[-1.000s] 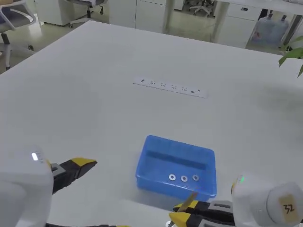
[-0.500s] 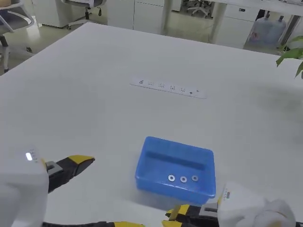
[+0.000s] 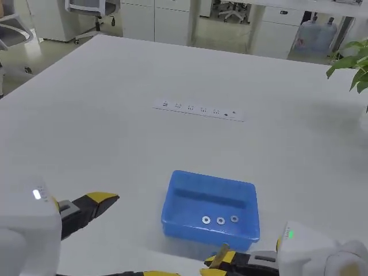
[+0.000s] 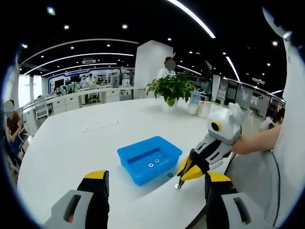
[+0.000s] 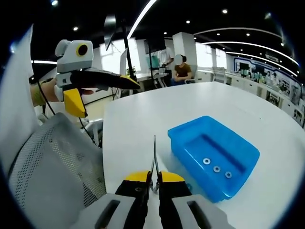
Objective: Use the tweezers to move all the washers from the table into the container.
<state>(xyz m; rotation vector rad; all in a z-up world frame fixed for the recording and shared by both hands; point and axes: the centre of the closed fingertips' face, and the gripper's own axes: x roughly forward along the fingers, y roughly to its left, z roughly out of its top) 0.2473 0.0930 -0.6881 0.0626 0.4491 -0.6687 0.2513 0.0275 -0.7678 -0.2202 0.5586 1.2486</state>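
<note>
Fingers (image 4: 95, 191): left gripper (image 4: 157, 175) wide apart, right gripper (image 5: 154, 177) pinching tweezers (image 5: 154, 152); three washers (image 3: 220, 220) in blue container (image 3: 178, 198).

**Left jaws wide apart, container between them**

Your left gripper (image 4: 157, 176) is spread wide, with a yellow-tipped finger (image 4: 96, 183) at each bottom corner. Between the two fingers, just past their tips, the blue container (image 4: 131, 167) sits on the white table (image 4: 62, 157) with three washers (image 4: 157, 161) in a row inside. Just beyond your right-hand finger, the right gripper (image 4: 189, 170) has its jaws pinched on the tweezers (image 4: 178, 184), whose tip points down at the table. One loose washer (image 4: 169, 175) lies between that tip and the container wall. A potted plant (image 4: 171, 88) stands far beyond both fingers.
</note>
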